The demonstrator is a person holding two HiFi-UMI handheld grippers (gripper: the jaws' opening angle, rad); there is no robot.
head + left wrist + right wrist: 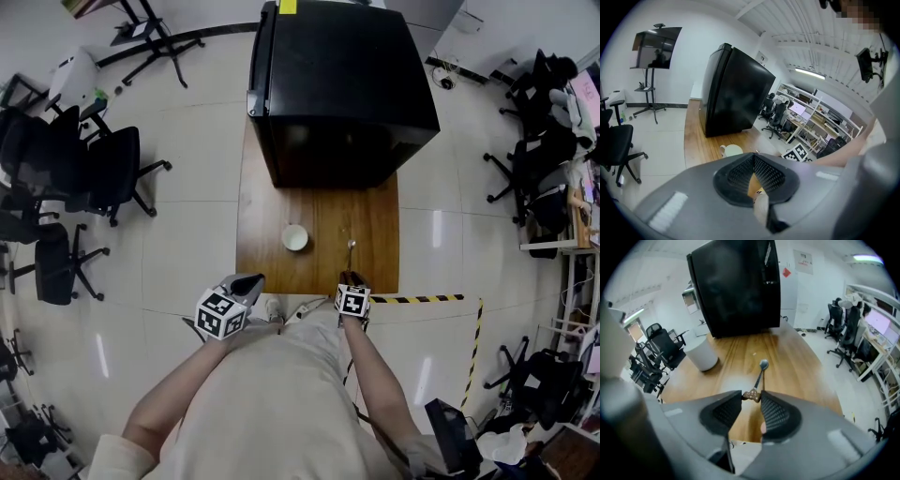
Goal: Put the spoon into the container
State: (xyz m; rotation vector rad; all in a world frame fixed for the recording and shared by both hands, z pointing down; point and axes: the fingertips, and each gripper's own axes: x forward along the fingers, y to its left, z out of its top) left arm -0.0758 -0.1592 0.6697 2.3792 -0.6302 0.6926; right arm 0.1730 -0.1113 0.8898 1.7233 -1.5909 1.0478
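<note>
Two fingers (776, 413) of your right gripper (751, 397) pinch the spoon (759, 378) by its handle end; your left gripper (753, 159) has its fingers pressed together, empty.

Dressed in a cream short-sleeved top (272, 403), filling the lower middle of the head view. Left gripper (249, 281) and right gripper (352, 277): smooth grey moulded shells, black cross-hatched pads (774, 414), each topped by a white cube (221, 314) bearing black square markers.
</note>
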